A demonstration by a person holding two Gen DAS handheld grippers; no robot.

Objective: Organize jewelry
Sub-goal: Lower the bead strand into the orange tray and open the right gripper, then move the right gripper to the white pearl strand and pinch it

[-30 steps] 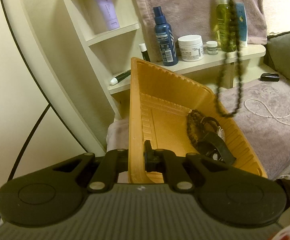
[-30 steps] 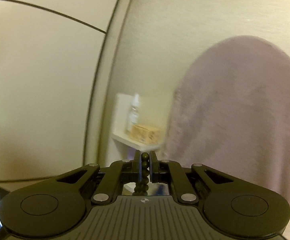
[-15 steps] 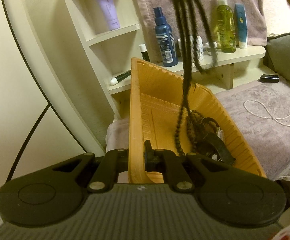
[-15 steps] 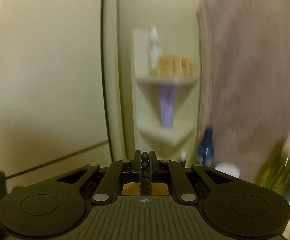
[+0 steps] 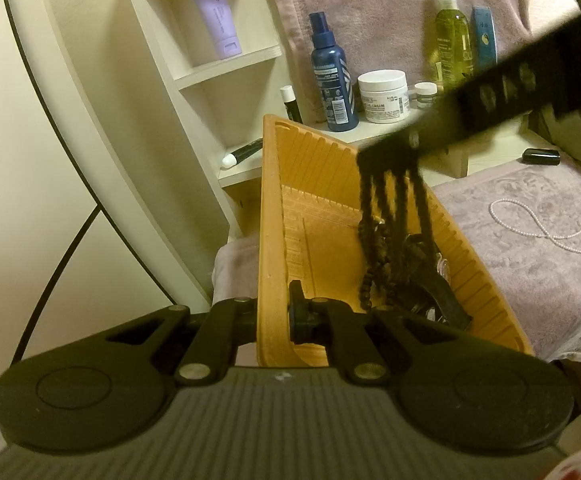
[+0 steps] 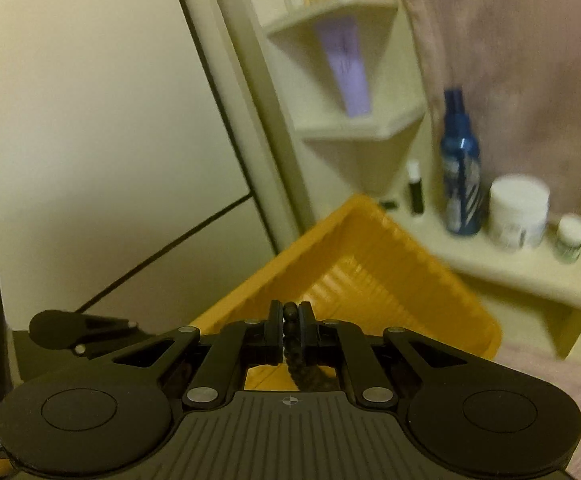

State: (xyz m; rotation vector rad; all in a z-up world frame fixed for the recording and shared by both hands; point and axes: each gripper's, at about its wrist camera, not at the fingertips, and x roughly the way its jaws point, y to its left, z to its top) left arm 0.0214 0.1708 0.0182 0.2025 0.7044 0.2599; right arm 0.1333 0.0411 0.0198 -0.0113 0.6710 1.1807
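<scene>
My left gripper (image 5: pixel 276 308) is shut on the near wall of an orange ribbed tray (image 5: pixel 322 184), which it holds tilted. On the tray floor lie a dark bead bracelet (image 5: pixel 366 232) and a black watch strap (image 5: pixel 438 288). My right gripper (image 5: pixel 386 156) reaches in from the upper right, blurred, above the tray. It is shut on a dark bead necklace (image 5: pixel 390 216) whose strands hang down into the tray. In the right wrist view the beads (image 6: pixel 290 311) sit pinched in the right gripper (image 6: pixel 290 314), with the tray (image 6: pixel 350 264) just below. A pearl necklace (image 5: pixel 542 224) lies on the purple towel (image 5: pixel 510 288).
A cream shelf unit behind the tray holds a blue spray bottle (image 5: pixel 332 80), a white cream jar (image 5: pixel 384 96), a green bottle (image 5: pixel 452 48) and a purple tube (image 5: pixel 214 16). A small black case (image 5: pixel 540 156) lies on the towel.
My right gripper has come down and to the left over the tray, and the hanging necklace has dropped into it. The left gripper and the tray have stayed put.
</scene>
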